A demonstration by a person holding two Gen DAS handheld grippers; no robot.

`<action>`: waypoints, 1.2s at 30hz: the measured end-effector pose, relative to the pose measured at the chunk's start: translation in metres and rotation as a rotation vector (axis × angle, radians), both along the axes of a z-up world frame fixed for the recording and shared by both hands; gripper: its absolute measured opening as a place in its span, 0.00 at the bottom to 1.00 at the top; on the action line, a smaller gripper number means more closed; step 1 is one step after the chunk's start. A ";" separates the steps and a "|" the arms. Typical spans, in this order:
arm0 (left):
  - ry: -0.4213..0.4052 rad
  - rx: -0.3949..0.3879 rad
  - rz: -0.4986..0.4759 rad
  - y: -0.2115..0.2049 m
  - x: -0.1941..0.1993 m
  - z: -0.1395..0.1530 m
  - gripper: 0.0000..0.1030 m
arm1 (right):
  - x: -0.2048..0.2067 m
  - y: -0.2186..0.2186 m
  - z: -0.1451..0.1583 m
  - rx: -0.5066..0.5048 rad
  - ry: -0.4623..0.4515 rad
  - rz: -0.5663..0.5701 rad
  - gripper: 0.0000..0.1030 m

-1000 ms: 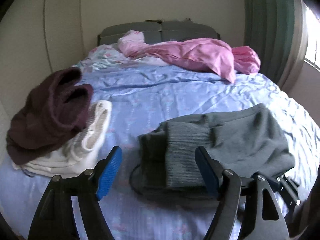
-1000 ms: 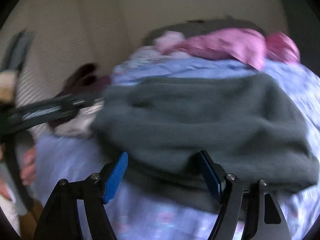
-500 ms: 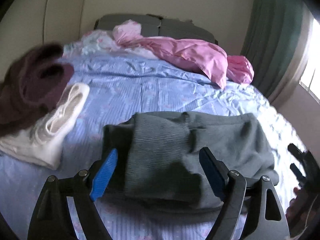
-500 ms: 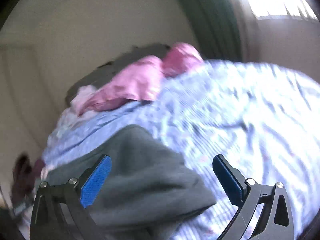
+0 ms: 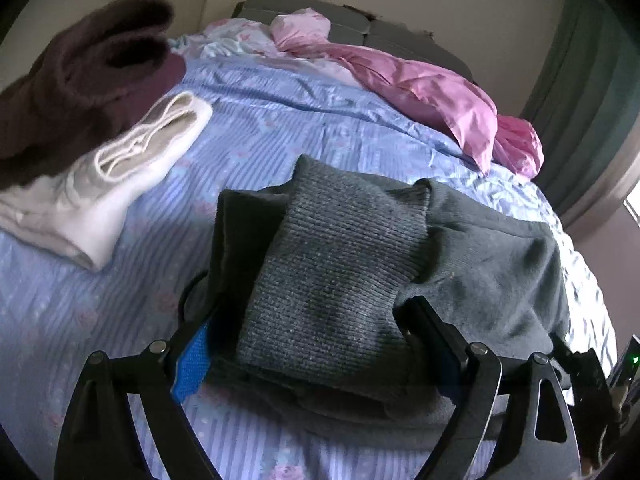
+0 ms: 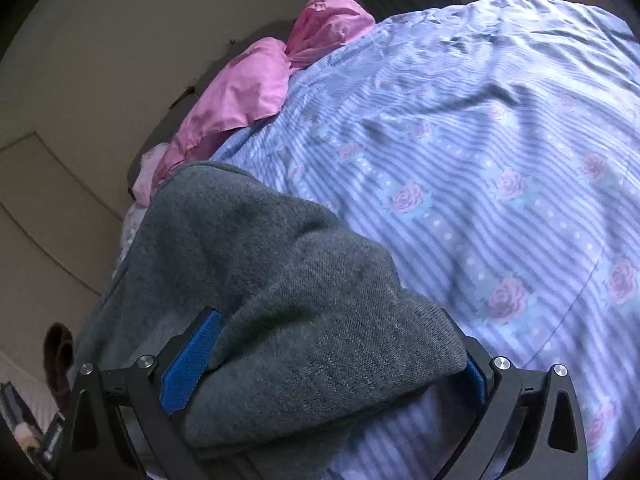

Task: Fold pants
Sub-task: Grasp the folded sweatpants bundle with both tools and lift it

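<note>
Fingers (image 5: 191,364) of the left gripper (image 5: 320,356) spread wide, just been opening further, blue pads either side of the ribbed end of the folded grey knit pants (image 5: 360,264), pads not pressing on the cloth. Left pad against the dark folded edge; right pad mostly hidden behind the bulge of fabric.

Left to right in the left wrist view: dark maroon fleecy garment (image 5: 80,76) heaped at the far left, resting partly on a folded cream-white garment (image 5: 120,172); both on the lilac-blue striped bedsheet with pink roses (image 5: 280,120). Grey pants near the middle, lying on the sheet close to the near edge of the bed. Crumpled pink satin cloth (image 5: 420,96) further back toward the grey headboard (image 5: 360,28). Green curtain (image 5: 592,92) at the far right.

Right wrist view: fingers (image 6: 192,364) of the right gripper (image 6: 324,368) likewise standing wide apart, jaws just been opening, straddling the other end of the grey pants (image 6: 280,280) without clamping it. Pink cloth (image 6: 248,92) up left, striped sheet (image 6: 480,160) filling the right.
</note>
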State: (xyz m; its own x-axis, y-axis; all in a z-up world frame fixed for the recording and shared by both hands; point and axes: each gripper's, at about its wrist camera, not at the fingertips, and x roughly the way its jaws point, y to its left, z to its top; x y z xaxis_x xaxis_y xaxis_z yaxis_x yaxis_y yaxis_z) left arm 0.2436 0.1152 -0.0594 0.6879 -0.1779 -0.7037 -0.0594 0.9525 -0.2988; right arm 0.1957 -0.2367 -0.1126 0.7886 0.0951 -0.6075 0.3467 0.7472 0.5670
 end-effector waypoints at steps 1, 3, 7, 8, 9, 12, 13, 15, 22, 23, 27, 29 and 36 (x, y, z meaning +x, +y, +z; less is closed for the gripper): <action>0.001 -0.018 -0.001 0.004 -0.001 -0.002 0.88 | 0.001 0.004 -0.001 0.005 -0.001 0.022 1.00; 0.006 -0.051 0.001 0.009 -0.001 -0.006 0.88 | -0.003 0.011 -0.001 0.004 -0.003 0.044 1.00; 0.038 -0.132 -0.009 0.018 0.002 -0.010 0.88 | -0.001 0.020 -0.002 -0.020 0.003 0.045 1.00; 0.052 -0.157 -0.005 0.022 0.002 -0.010 0.88 | 0.001 0.023 -0.001 -0.018 0.014 0.043 1.00; 0.072 -0.179 -0.001 0.025 0.004 -0.009 0.88 | 0.003 0.024 0.000 -0.018 0.023 0.042 1.00; 0.162 -0.213 0.005 0.028 0.014 -0.002 0.88 | 0.010 0.034 0.008 -0.041 0.080 0.034 1.00; 0.199 -0.203 -0.001 0.028 0.018 0.001 0.88 | 0.010 0.035 0.009 -0.048 0.094 0.031 1.00; 0.254 -0.179 -0.019 0.025 0.023 0.005 0.88 | 0.015 0.037 0.014 -0.053 0.129 0.027 1.00; 0.378 -0.129 -0.068 0.026 0.020 -0.002 1.00 | 0.022 0.035 0.017 -0.044 0.206 0.035 1.00; 0.375 -0.154 -0.076 0.028 0.020 -0.008 1.00 | 0.022 0.036 0.016 -0.048 0.207 0.034 1.00; 0.330 -0.220 -0.023 0.033 0.013 -0.021 1.00 | 0.023 0.038 0.013 -0.061 0.198 0.028 1.00; 0.313 -0.259 0.012 0.033 0.007 -0.025 1.00 | 0.021 0.037 0.012 -0.045 0.193 0.027 1.00; 0.268 -0.387 0.064 0.036 -0.008 -0.045 1.00 | 0.016 0.036 0.005 -0.018 0.167 0.019 1.00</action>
State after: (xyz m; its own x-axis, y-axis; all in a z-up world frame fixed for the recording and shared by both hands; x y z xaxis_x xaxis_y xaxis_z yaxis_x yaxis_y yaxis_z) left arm 0.2358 0.1510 -0.1047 0.5089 -0.4248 -0.7487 -0.2382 0.7663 -0.5967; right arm 0.2120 -0.2005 -0.1080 0.6744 0.0970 -0.7319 0.4208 0.7641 0.4890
